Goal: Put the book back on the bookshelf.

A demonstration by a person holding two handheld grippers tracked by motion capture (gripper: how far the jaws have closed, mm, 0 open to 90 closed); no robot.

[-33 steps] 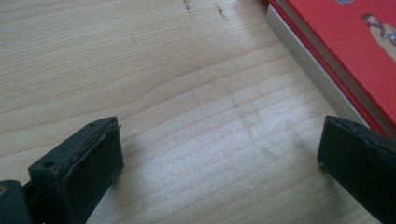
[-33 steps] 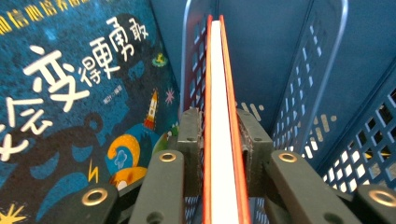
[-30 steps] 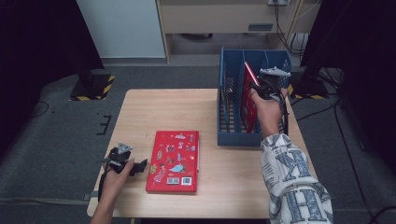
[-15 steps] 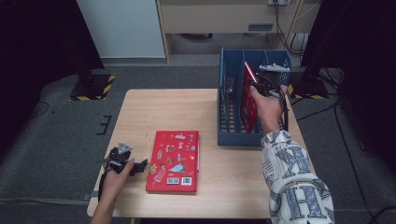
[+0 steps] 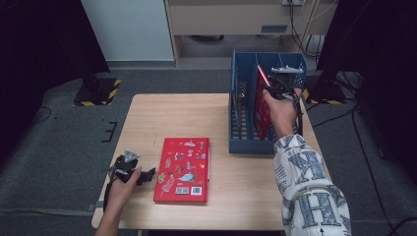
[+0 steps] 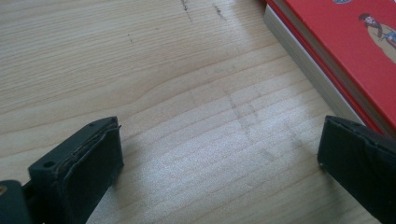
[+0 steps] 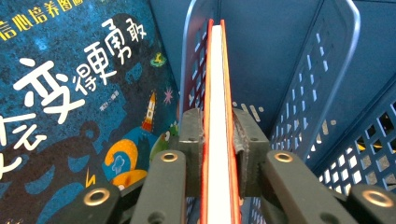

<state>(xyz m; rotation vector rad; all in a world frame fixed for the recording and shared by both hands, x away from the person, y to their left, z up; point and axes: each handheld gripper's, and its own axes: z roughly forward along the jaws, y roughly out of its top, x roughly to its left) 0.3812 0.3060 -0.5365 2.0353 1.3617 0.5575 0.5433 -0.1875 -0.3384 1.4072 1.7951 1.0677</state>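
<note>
A red picture book (image 5: 181, 169) lies flat on the wooden table (image 5: 196, 118). Just left of it my left gripper (image 5: 147, 173) rests low over the wood. In the left gripper view its jaws (image 6: 224, 161) stand open with only bare wood between them, and the book's edge (image 6: 345, 51) lies at the upper right. My right gripper (image 5: 269, 88) reaches into the blue rack (image 5: 241, 132) and is shut on the top edge of a second red book (image 5: 260, 108) standing upright there. Its jaws (image 7: 218, 140) have just been closing, and both pads press the red covers (image 7: 217, 70).
A dark blue book with white characters (image 7: 70, 93) stands in the rack next to the held one. The rack's slotted blue wall (image 7: 317, 70) rises close on the other side. Dark stands and cables lie on the floor behind the table.
The right hand has edged slightly left with the standing red book. The left hand and the flat book have not moved.
</note>
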